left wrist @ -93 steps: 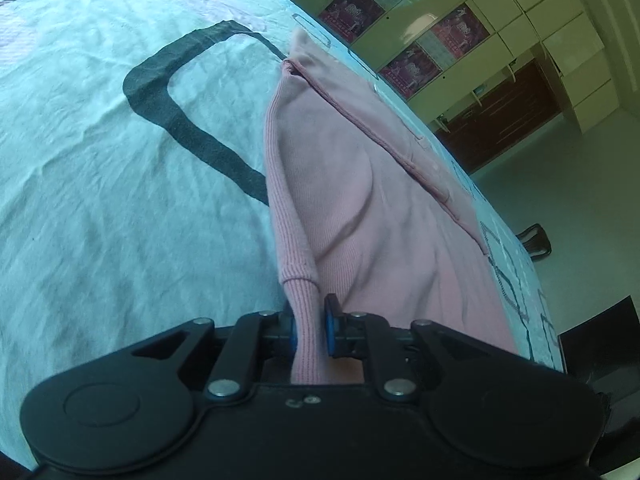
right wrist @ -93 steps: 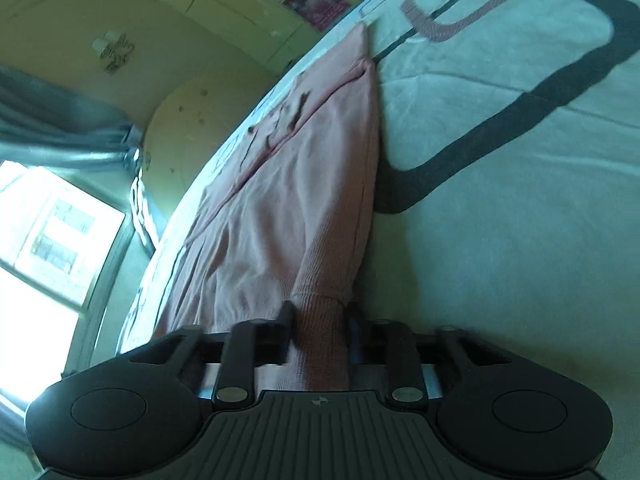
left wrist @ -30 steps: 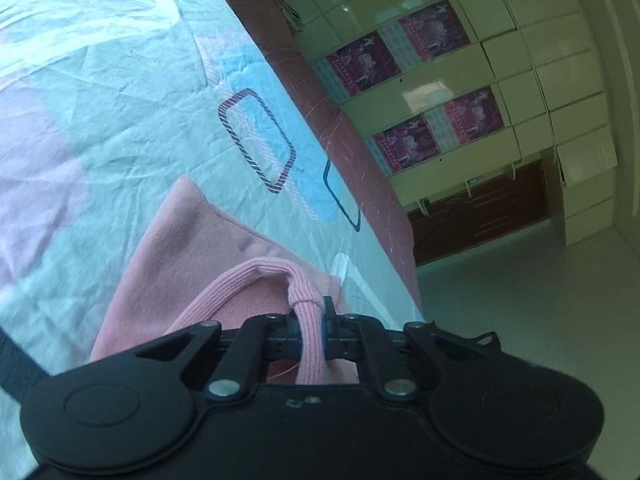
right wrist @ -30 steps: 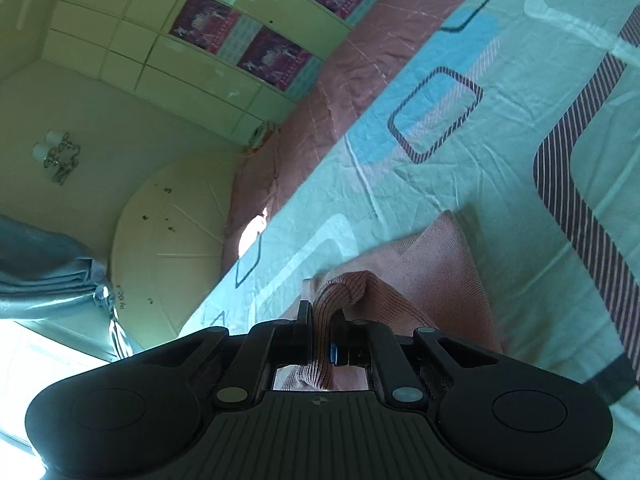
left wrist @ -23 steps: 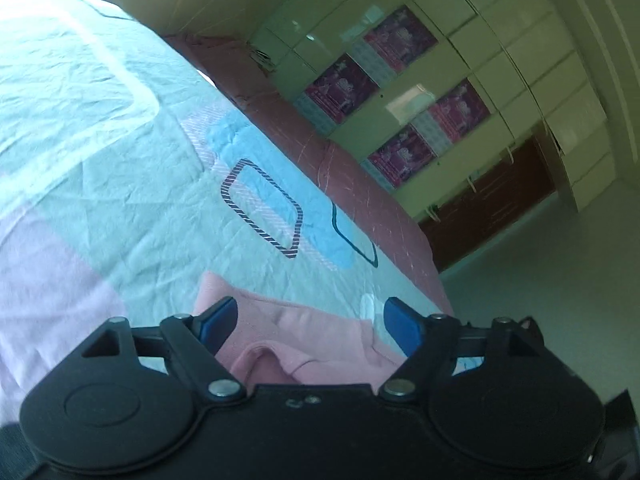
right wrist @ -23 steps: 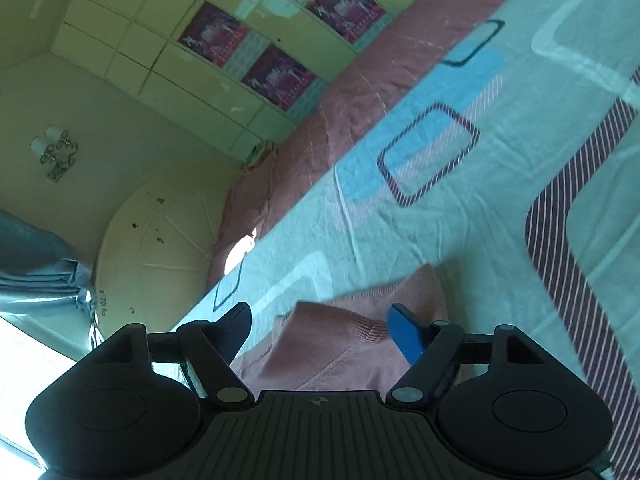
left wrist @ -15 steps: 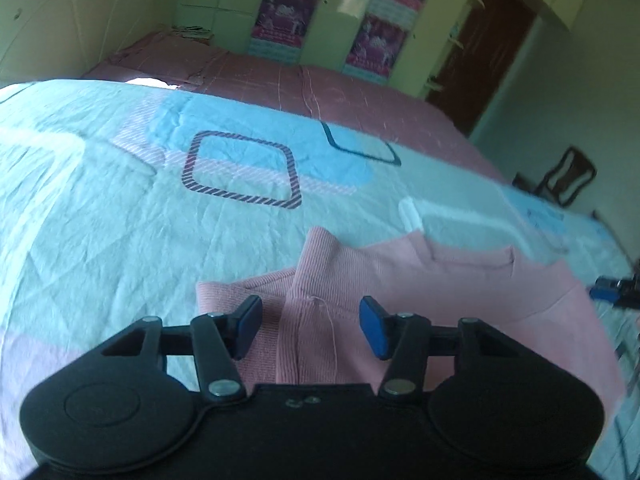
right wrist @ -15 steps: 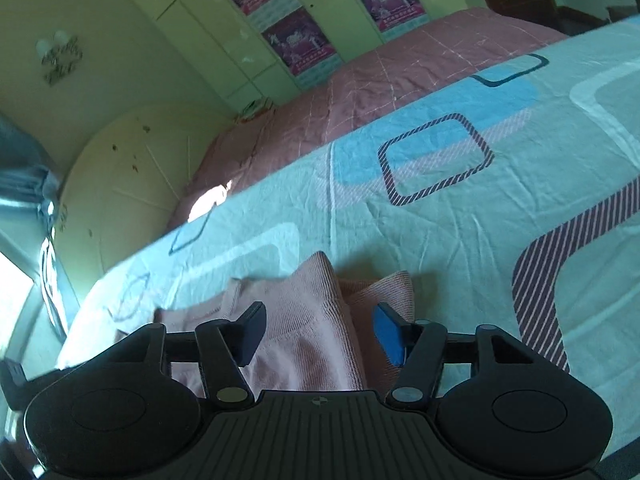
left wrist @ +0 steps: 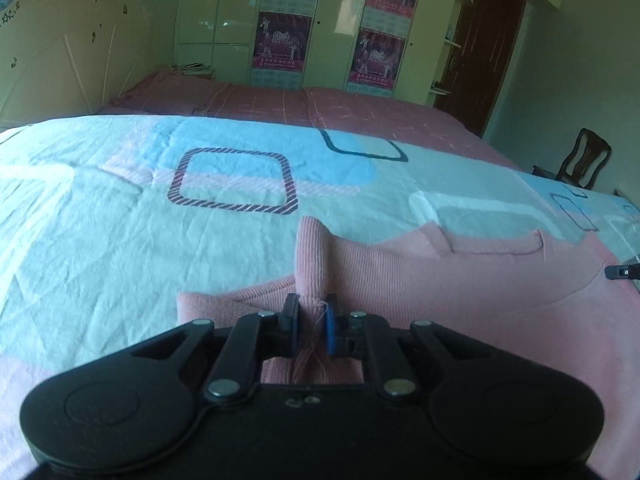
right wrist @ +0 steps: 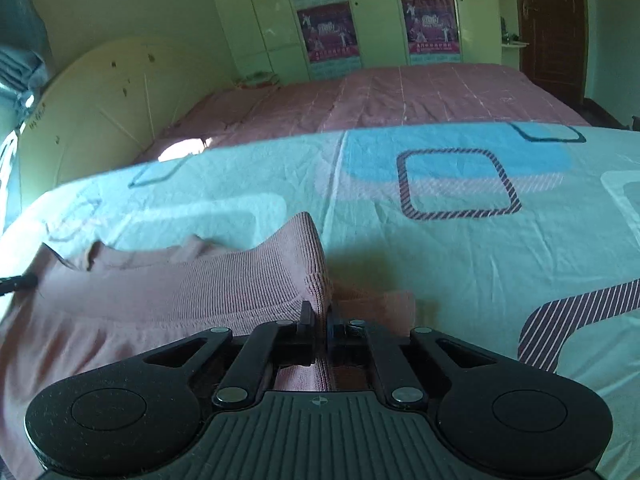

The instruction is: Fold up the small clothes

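A pink knitted sweater [left wrist: 440,288] lies folded on the patterned bedsheet [left wrist: 120,220], its neckline toward the far side. At the sweater's left edge, my left gripper [left wrist: 310,308] has its jaws closing on a raised ridge of pink knit, and the blue pads press on it. In the right wrist view the sweater [right wrist: 180,284] spreads to the left. My right gripper [right wrist: 319,316] pinches a raised fold at the sweater's right edge, jaws closing tight on the fabric. Each gripper's tip shows at the edge of the other view.
The light blue sheet with square patterns stretches ahead and to both sides. Behind it lies a pink quilted bed [left wrist: 280,100] against a wardrobe with posters [left wrist: 280,40]. A cream headboard [right wrist: 100,100] stands left, a wooden chair [left wrist: 584,158] and brown door [left wrist: 492,48] right.
Both grippers let go of the pink cuffs they carried, opened wide, rolled level and closed again on folds at the sweater's left and right edges.
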Available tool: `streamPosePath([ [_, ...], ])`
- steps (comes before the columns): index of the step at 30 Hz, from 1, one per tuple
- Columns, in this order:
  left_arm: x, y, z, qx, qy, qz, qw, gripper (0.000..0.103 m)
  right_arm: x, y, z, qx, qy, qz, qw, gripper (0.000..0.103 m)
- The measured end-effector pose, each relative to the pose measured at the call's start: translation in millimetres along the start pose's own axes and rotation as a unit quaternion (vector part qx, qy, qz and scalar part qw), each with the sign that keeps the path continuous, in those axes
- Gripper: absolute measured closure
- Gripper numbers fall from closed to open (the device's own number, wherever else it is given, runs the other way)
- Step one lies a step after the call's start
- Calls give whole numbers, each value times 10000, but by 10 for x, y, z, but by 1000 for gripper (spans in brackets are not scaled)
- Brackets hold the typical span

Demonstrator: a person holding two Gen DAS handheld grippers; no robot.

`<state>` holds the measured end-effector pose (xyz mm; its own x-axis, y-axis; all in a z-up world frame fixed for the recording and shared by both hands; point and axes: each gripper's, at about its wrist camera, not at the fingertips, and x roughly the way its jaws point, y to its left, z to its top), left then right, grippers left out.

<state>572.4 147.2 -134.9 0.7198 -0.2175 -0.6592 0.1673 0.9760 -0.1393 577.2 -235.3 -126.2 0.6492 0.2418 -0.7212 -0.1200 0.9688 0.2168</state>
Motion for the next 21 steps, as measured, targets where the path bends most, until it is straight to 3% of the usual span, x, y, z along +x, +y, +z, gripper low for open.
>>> streamPosePath([
  [3,-23,6,35,-35,37,165,9999,75,-27,52,-35,90,-118,-188,9997,99],
  [5,-169,-36,65,-5,-55,582,9983,56,-178,177,-55,-20,-325,-568,9979,81],
  [6,-312,-103,62,113,-272,783,9965,45,-352,270,-83,-146,-671,-661,9954,62],
  [8,-594,-304,24,254,-696,584,9955,29,-533,447,-127,-170,-807,-129,9965,59],
  [13,-486,-1069,-92,897,-420,-334,9945,28,-325,1213,-211,-911,-466,485,9936,59],
  [17,-174,-1364,-127,817,-20,-697,9942,30,37,1575,-225,-1109,-115,679,9914,59],
  [21,-41,-1305,-231,957,119,-225,9951,27,194,1518,-258,-1182,-156,324,9923,59],
])
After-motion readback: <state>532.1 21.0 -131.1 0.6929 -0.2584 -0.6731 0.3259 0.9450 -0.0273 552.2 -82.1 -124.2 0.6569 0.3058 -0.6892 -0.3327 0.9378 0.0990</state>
